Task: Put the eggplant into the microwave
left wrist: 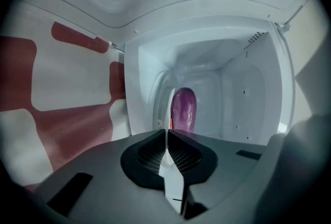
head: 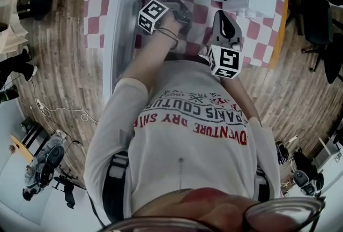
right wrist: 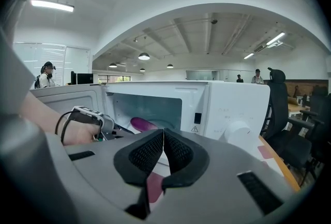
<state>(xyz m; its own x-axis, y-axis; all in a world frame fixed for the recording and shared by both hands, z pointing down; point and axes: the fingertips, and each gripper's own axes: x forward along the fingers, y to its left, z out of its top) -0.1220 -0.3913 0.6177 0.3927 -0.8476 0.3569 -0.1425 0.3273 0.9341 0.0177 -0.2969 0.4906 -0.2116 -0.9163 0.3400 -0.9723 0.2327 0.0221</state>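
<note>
Fingers (left wrist: 147, 154) on your left gripper (left wrist: 166, 134) and right gripper (right wrist: 163, 134) are pressing closed, gripping nothing | eggplant (left wrist: 184, 109) is lying inside the open microwave (right wrist: 227, 109) | you are pointing both grippers at it

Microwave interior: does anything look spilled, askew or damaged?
Nothing stands out. The glossy purple eggplant lies inside the open white microwave; no spill or damage shows. The left gripper and right gripper are shut and empty.
</note>
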